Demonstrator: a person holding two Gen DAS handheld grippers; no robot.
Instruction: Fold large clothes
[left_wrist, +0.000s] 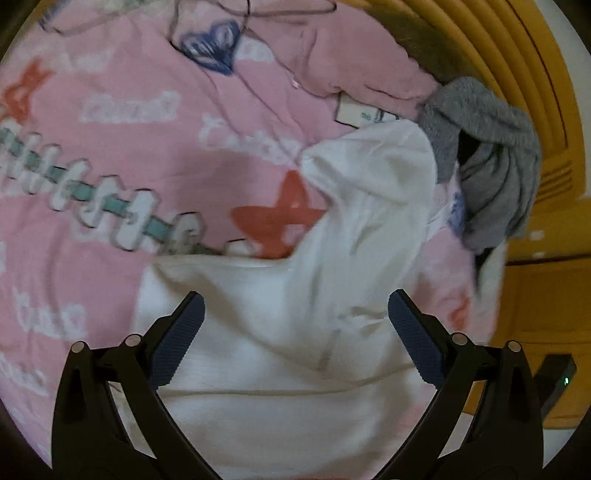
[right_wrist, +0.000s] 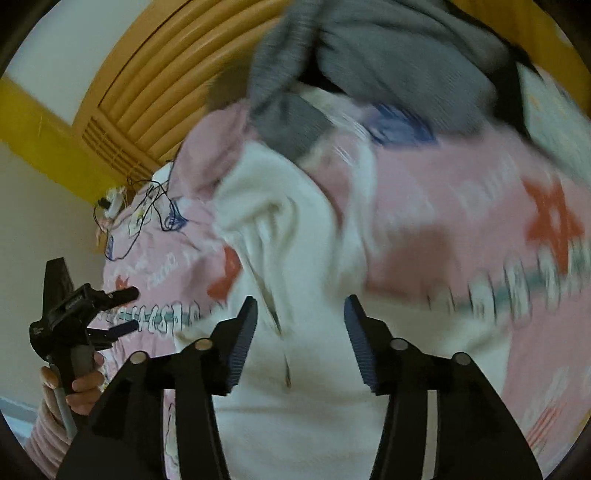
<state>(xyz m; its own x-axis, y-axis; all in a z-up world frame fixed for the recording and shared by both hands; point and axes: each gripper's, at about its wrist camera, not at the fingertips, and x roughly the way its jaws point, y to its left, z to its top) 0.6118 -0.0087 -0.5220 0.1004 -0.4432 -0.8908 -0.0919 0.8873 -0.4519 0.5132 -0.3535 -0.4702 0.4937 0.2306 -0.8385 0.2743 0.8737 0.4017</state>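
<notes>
A white garment (left_wrist: 332, 258) lies crumpled on a pink printed bedspread (left_wrist: 147, 147), with one part bunched toward the headboard. My left gripper (left_wrist: 295, 295) hovers above it, open wide, with nothing between its blue pads (left_wrist: 177, 343). In the right wrist view the same white garment (right_wrist: 295, 240) runs under my right gripper (right_wrist: 301, 299), which is open with its pads clear of the cloth. The left gripper (right_wrist: 129, 310) also shows at the left there, open and held by a hand (right_wrist: 83, 384) in a pink sleeve.
A grey knitted garment (left_wrist: 491, 155) (right_wrist: 369, 55) lies heaped beside the white one, near the bed's edge. A yellow wooden headboard (left_wrist: 517, 55) (right_wrist: 155, 74) borders the bed. Thin cables (right_wrist: 155, 206) trail across the bedspread (right_wrist: 443, 184). A small black device with a green light (left_wrist: 557, 376) sits by the edge.
</notes>
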